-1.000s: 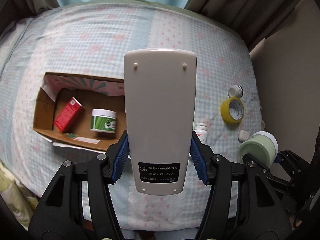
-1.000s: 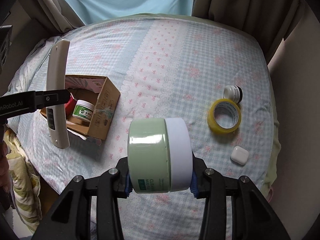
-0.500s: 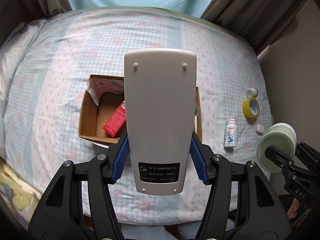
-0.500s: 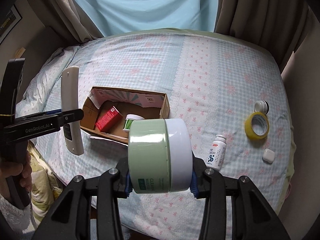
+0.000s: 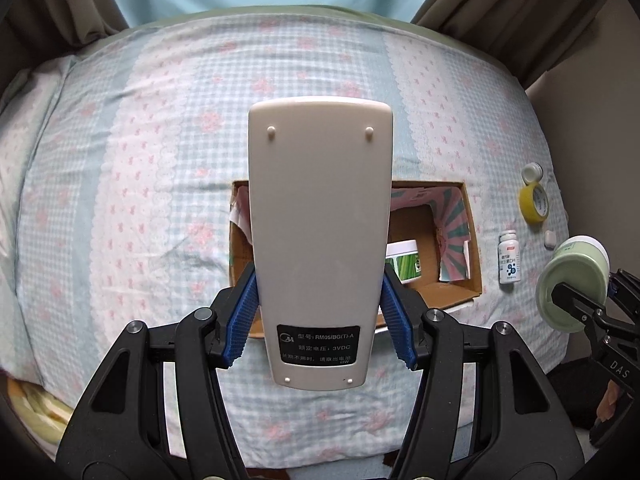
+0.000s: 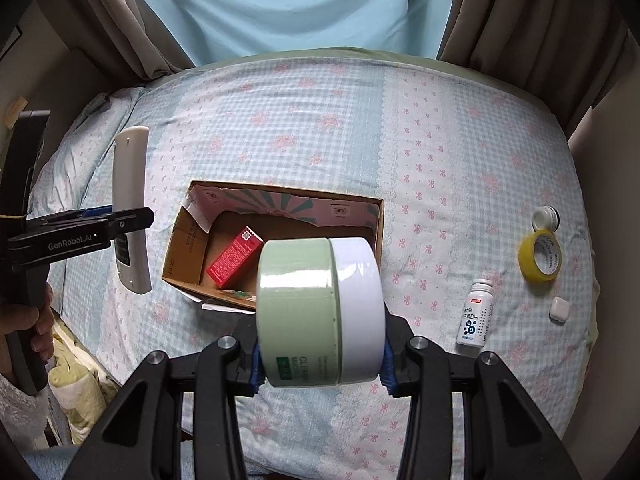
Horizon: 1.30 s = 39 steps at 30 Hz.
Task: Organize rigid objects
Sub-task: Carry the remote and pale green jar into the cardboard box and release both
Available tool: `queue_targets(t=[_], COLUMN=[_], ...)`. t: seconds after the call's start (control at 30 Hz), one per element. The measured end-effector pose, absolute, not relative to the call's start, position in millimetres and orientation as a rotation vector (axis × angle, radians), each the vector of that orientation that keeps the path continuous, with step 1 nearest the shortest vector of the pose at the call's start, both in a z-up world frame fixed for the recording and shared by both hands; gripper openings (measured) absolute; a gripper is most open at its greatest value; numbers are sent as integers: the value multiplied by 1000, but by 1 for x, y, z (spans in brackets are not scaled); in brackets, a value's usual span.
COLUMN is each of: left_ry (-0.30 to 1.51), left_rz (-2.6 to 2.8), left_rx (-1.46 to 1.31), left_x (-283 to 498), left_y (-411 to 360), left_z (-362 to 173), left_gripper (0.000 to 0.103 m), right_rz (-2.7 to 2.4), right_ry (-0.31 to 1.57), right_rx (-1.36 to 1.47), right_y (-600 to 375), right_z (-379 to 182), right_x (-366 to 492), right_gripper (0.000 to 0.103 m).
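- Left tongs (image 5: 320,320) are clamped on the remote (image 5: 319,240), blue pads (image 5: 240,320) pressing both long edges near its lower end. Back side faces the camera, label with "3VDC" readable.
- From the right wrist view the remote (image 6: 130,216) sits up in the air, roughly upright, off to the left of the box and clear of the bed.
- Right tongs (image 6: 322,360) are clamped on the jar (image 6: 320,312): pale green body, white lid, lying on its side between the pads with the lid pointing right.
- The jar also shows at the right edge of the left wrist view (image 5: 572,284), held above the bed's edge.
- Box (image 6: 376,220) sits open on the bed (image 6: 320,120), about the middle. Inside: a red carton (image 6: 234,260) lying flat, and a small green-label tub (image 5: 402,260) beside it, partly hidden by the remote in the left view.
- Right of the box, on the checkered sheet: a white pill bottle (image 6: 476,314) lying down, a yellow tape roll (image 6: 541,256), a small white-lidded pot (image 6: 546,218) touching the roll's far side, and a white earbud case (image 6: 559,309) near the bed edge.
- The person's hand (image 6: 38,320) grips the left handle at the far left of the right view.
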<state>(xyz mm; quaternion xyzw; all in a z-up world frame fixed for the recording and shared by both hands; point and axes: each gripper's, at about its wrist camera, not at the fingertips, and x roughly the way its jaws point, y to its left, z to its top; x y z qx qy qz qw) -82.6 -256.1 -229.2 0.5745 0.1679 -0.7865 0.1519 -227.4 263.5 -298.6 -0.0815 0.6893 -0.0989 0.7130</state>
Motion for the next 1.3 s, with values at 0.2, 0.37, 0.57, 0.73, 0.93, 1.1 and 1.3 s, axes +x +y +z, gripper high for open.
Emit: queue_targets(t=[0.2, 0.37, 0.57, 0.73, 0.93, 1.1, 1.3], left_ry=[332, 146, -98, -283, -406, -621, -743], left_rz=[-2277, -2297, -2333, -2320, -2294, -2314, -2314], left_rx=[1750, 1841, 1966, 2031, 2106, 2134, 2153], left_x=[-107, -126, -142, -154, -161, -158, -152], left_y=[-275, -275, -247, -232, -230, -215, -203], left_z=[-257, -290, -331, -361, -386, -395, -401], left_gripper=[54, 54, 55, 55, 55, 55, 55], right_rz=[-287, -340, -398, -453, -469, -463, -463], right_ry=[1580, 1655, 1752, 1804, 1863, 1900, 1909], right_rx=[-179, -183, -139, -131, -128, -160, -164], right_y=[263, 246, 221, 205, 197, 192, 187], right_z=[-338, -381, -421, -446, -465, -474, -473], right_x=[-205, -195, -197, -200, -203, -204, -203], right_gripper=[40, 40, 40, 40, 40, 40, 40])
